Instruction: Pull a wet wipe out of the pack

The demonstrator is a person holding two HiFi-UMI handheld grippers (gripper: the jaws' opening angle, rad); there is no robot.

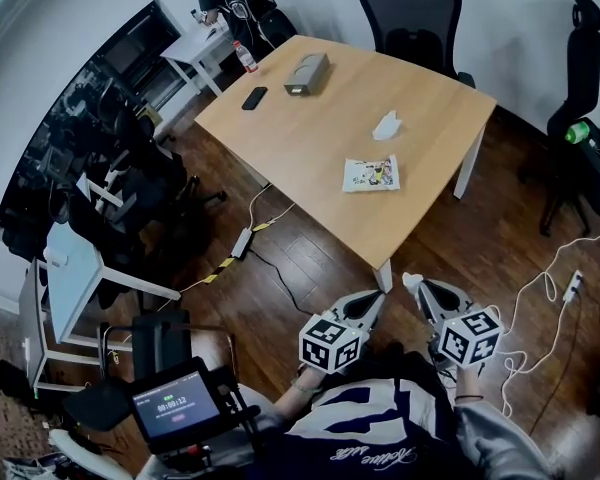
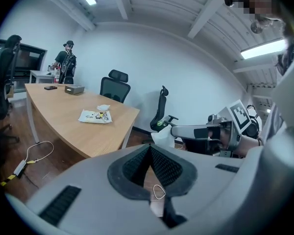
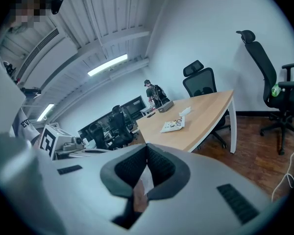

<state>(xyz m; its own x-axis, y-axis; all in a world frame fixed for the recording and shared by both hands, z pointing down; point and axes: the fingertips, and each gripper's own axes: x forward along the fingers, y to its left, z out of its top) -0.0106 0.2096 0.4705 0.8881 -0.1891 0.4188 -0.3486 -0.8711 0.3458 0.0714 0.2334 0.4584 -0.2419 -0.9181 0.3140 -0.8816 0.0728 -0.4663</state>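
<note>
**Status.** I judge the task not yet begun: neither gripper is near the work.

**Task item.** The wet wipe pack (image 1: 371, 174) lies flat on the table (image 1: 310, 138), printed face up, close to the edge nearest me. A crumpled white sheet (image 1: 386, 125) sits just beyond it. I take that for a loose wipe but cannot confirm it. The pack's opening is too small to make out. Nothing restrains the pack, so I expect one gripper will have to pin it while the other draws the sheet, or the pack will lift along with it.

**Left gripper** (image 1: 372, 301). Its fingers (image 2: 137, 163) are closed tip to tip with nothing between them. Only floor (image 1: 310, 258) and a loop of cable (image 2: 159, 192) show through the slot beneath.

**Right gripper** (image 1: 414, 284). Its fingers (image 3: 159, 165) are likewise together at the tips. A white patch shows in the slot below them. I cannot tell whether it is something pinched there or the white table leg (image 1: 384, 273) behind.

**Pose.** Both grippers are held low against the person's torso, over the floor and short of the table edge. They sit side by side, marker cubes up, fingers aimed toward the table and angled slightly toward each other. The forearms are tucked in. I read this as a carry position. The reach to the pack will need both arms extended well forward.
</note>
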